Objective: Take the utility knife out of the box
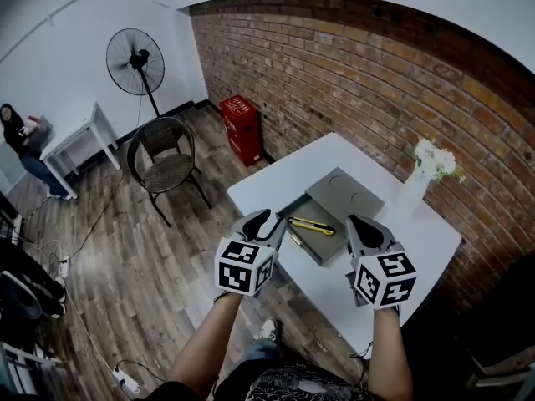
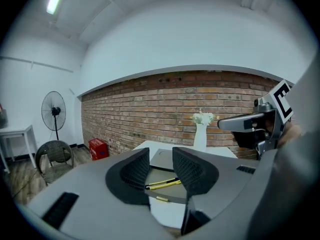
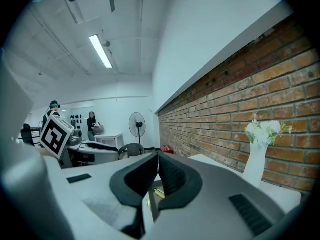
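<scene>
Head view shows the knife (image 1: 312,225) lying in the open box (image 1: 318,245) on the table (image 1: 276,182), just far of both grippers. The left gripper (image 2: 161,159), near the box's left edge, has its jaws apart and grips nothing. The right gripper (image 3: 158,166) has its jaws together, empty.

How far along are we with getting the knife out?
Done: the box lies open. In hand: nothing; the left gripper has its jaws apart, the right gripper jaws together, neither at the knife. Left: grasp the utility knife, still inside, and lift it out.
</scene>
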### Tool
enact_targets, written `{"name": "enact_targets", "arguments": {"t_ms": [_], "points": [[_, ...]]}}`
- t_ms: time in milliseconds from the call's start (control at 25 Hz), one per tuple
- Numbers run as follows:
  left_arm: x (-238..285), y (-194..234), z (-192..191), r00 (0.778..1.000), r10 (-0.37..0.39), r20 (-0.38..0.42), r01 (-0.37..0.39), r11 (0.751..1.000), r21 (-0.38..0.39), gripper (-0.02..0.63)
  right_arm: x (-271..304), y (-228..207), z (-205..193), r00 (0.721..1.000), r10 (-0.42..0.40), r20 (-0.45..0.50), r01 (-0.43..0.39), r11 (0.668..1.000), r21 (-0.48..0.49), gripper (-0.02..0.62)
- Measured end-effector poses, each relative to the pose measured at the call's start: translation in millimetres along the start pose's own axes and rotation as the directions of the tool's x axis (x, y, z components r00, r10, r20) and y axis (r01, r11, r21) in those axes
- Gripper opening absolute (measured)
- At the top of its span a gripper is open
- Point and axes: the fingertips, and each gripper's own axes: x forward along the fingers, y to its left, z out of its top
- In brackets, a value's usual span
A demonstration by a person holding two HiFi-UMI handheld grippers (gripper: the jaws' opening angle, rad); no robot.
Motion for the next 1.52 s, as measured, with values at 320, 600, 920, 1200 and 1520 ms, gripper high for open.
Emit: {"name": "enact_targets", "arguments": {"t_ms": [320, 600, 920, 1200, 1520], "points": [[82, 6, 7, 0.983, -0.177, -0.045, 0.179, 0.982, 0.055, 0.15, 36, -39, 0, 0.988, -0.149, -0.029, 0.149, 0.988, 0.026, 0.02], [133, 8, 13, 0.952, -0.294, -0.079, 0.301, 0.949, 0.098, 0.15, 54, -69, -1, 0.963, -0.266, -0.048, 0.269, 0.962, 0.056, 0.02], [175, -7, -1, 0.88, -0.45, -0.151, 0.471, 0.866, 0.166, 0.152, 56, -88, -14, 0.923, -0.377, -0.071, 0.382, 0.92, 0.085, 0.02], [199, -33, -31, 0.776, -0.579, -0.248, 0.623, 0.766, 0.16, 0.152, 48, -101, -27, 0.889, -0.446, -0.102, 0.455, 0.885, 0.098, 0.02], [215, -50, -89, 0.634, -0.623, -0.459, 0.754, 0.63, 0.185, 0.173, 44, -113, -31, 0.865, -0.489, -0.113, 0.499, 0.86, 0.102, 0.02]]}}
